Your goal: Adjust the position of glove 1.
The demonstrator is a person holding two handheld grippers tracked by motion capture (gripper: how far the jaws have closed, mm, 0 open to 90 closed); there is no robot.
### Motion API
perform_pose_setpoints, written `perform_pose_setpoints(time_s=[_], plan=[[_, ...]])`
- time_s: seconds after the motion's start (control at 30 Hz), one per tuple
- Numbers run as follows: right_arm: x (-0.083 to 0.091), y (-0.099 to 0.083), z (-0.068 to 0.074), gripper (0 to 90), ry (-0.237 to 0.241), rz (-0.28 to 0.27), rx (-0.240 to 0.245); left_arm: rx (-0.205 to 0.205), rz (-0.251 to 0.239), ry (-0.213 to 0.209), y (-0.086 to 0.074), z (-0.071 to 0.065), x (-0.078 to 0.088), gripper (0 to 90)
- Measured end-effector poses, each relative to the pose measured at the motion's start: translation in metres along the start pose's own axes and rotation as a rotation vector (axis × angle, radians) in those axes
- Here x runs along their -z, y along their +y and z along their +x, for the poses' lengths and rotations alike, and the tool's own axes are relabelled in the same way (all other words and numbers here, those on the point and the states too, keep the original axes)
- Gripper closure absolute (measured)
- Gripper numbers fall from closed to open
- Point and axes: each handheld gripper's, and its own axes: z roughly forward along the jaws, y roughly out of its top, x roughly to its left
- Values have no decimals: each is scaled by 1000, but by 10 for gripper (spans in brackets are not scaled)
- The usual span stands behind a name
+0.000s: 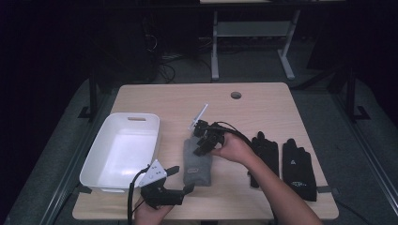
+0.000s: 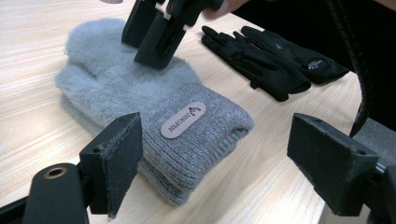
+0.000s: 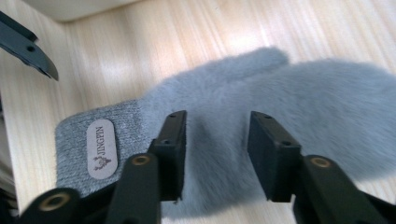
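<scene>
- The grey mitten (image 1: pixel 197 163) lies flat on the table (image 1: pixel 178 101), between the two hand-held grippers, its cuff end toward the person's edge of the table.
- Its hand part is soft, fluffy pale grey pile; the cuff (image 2: pixel 196 140) is ribbed knit in a slightly darker grey and carries an oval beige label (image 3: pixel 101 148) printed with "JINGPIN" and a small deer mark.
- In the left gripper view it looks like two mittens stacked one on the other, the edge of a lower one showing under the upper.
- The right hand-held gripper (image 1: pixel 204 143) is over the fluffy part, pointed down at it, with its jaws partly open. The pile shows between the pads, which do not pinch it; whether the tips touch the pile cannot be told.
- The left hand-held gripper (image 1: pixel 185 180) sits low at the near table edge, just short of the cuff, jaws wide open and holding nothing; the cuff lies ahead of the gap between them.
- Beyond the right hand-held gripper, on its outer side, a pair of black gloves (image 1: pixel 284 164) lies flat on the table, apart from the mitten.
- On the outer side of the left hand-held gripper stands a white plastic tub (image 1: pixel 101 154).
</scene>
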Motion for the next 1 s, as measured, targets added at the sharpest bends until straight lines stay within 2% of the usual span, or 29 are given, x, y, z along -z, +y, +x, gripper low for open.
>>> perform_pose_setpoints(time_s=[0.07, 0.2, 0.4, 0.47, 0.67, 0.8, 1.0], plan=[[5, -4, -4, 485, -13, -23, -17, 5, 6, 1, 0, 0, -1, 181], [15, -14, -18, 404, -22, -71, -88, 9, 7, -1, 0, 0, -3, 182], [19, -31, -34, 339, -44, -114, -178, 12, 15, -4, 0, 1, -5, 182], [17, -36, -39, 317, -52, -114, -203, 12, 15, -7, 0, 0, -5, 182], [9, -46, -56, 290, -36, -137, -281, 11, 19, -14, 0, -1, -7, 182], [3, -47, -69, 289, -26, -176, -340, 9, 18, -14, 0, 0, -7, 183], [-10, -45, -82, 287, -25, -188, -402, 7, 19, -16, 1, 0, -8, 183]])
